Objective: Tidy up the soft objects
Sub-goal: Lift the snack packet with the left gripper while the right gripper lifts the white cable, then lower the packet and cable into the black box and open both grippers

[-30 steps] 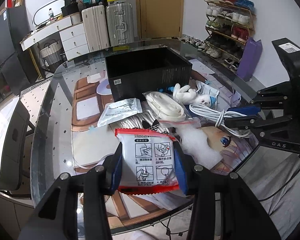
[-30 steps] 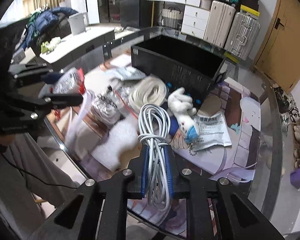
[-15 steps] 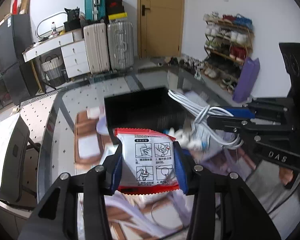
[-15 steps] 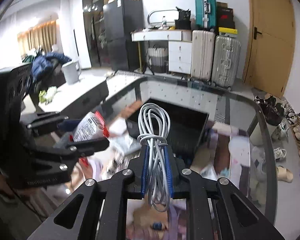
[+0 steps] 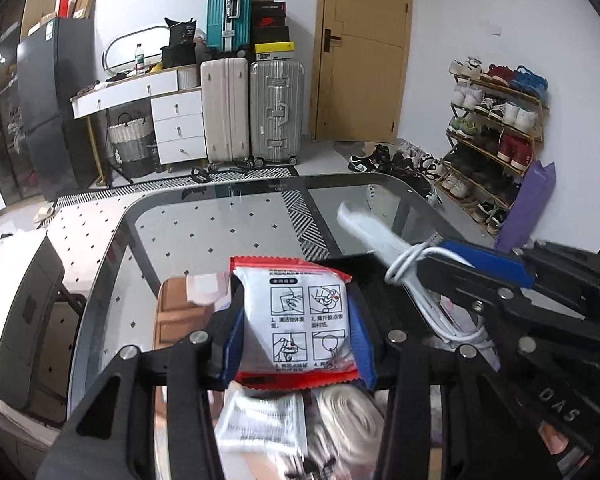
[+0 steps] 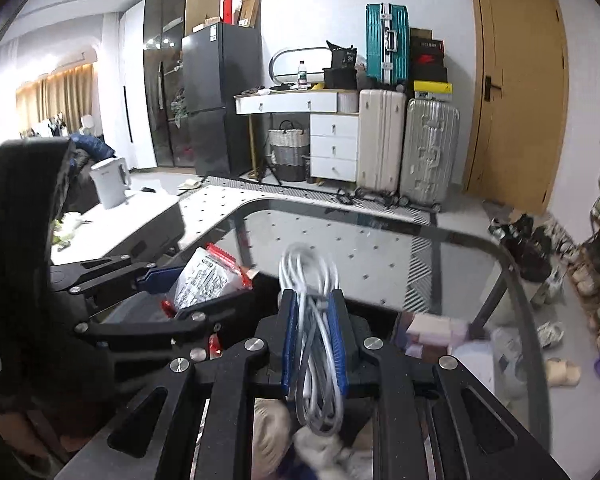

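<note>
My left gripper is shut on a white packet with red edges and printed pictograms, held up above the glass table. It also shows at the left of the right wrist view. My right gripper is shut on a coiled white cable, which also shows at the right of the left wrist view. The black box is mostly hidden behind the two grippers. A white pouch and a coiled white band lie below, blurred.
Suitcases, a white drawer unit and a wooden door stand behind the table. A shoe rack is at the right. A black chair stands left of the table. A white plush toy lies under the right gripper.
Both grippers have risen and tilted up from the cluttered table, each keeping its load. The view now looks over the far table edge into the room, and the box is closer below.
</note>
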Available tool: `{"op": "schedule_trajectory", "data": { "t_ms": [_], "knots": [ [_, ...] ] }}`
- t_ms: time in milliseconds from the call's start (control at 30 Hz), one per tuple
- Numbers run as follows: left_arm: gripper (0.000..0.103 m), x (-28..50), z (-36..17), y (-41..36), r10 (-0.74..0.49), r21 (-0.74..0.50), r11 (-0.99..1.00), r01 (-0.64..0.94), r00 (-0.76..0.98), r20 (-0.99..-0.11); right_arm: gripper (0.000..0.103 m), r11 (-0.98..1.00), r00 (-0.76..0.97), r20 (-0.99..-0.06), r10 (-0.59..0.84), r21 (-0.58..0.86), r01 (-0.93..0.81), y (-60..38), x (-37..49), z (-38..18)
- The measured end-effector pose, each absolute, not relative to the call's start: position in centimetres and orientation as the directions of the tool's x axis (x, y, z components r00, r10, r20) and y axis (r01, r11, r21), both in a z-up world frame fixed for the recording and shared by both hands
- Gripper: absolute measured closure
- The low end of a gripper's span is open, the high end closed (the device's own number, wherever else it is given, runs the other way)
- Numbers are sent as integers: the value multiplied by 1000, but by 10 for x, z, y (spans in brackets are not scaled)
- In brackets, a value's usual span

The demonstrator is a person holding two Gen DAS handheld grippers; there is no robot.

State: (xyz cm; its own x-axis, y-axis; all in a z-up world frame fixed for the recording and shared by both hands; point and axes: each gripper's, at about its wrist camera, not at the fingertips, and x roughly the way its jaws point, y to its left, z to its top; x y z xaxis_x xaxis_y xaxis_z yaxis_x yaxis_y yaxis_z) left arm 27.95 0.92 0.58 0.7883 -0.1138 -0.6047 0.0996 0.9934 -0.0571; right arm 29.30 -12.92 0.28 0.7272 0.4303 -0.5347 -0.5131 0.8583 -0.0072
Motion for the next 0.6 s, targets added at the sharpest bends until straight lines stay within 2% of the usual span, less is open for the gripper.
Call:
{"op": "schedule_trajectory", "data": {
  "t_ms": [133, 400, 600],
  "knots": [
    [59, 302, -5, 14, -126, -98, 992, 83, 778, -616, 88, 866, 713, -553, 432, 34, -499, -128, 319, -6],
    [59, 331, -40, 19, -147, -150, 987, 56, 697, -702, 90, 875, 651, -628, 425, 102, -473, -125, 355, -36],
    [59, 335, -53, 6, -143, -125, 989, 74, 657, -740, 90, 872, 601, -676, 427, 132, -471, -127, 360, -59]
  ]
}}
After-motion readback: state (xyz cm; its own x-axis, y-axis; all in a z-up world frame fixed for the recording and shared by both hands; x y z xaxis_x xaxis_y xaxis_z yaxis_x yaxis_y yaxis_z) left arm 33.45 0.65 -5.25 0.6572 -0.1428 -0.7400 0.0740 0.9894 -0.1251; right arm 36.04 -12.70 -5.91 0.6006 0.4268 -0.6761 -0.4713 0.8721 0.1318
